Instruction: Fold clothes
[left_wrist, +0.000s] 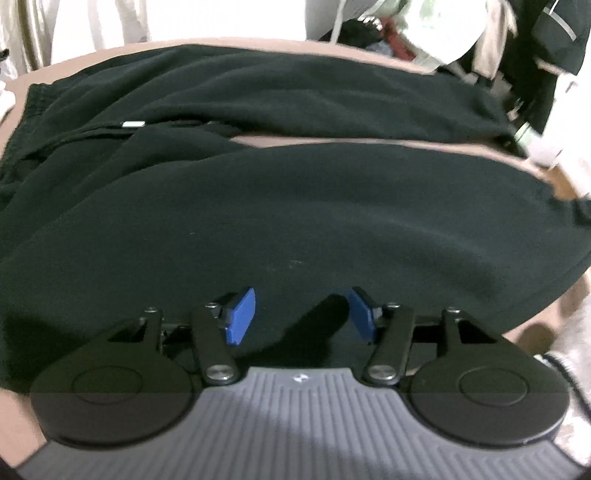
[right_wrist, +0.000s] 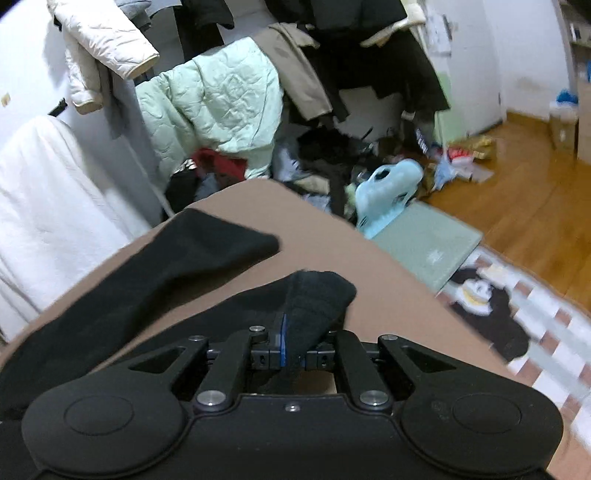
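Across frame centre, unfolded black trousers (left_wrist: 295, 206); my left gripper (left_wrist: 301, 314) half-open, empty, right gripper (right_wrist: 293, 347) pinching a cuff (right_wrist: 317, 295) — folding barely begun.

No text or label seems legible; views are blurred.

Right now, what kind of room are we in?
Most likely a lived-in bedroom at home. Jackets hang in a heap over clutter on a wooden floor, and black trousers lie spread on a brown surface, possibly a bed.
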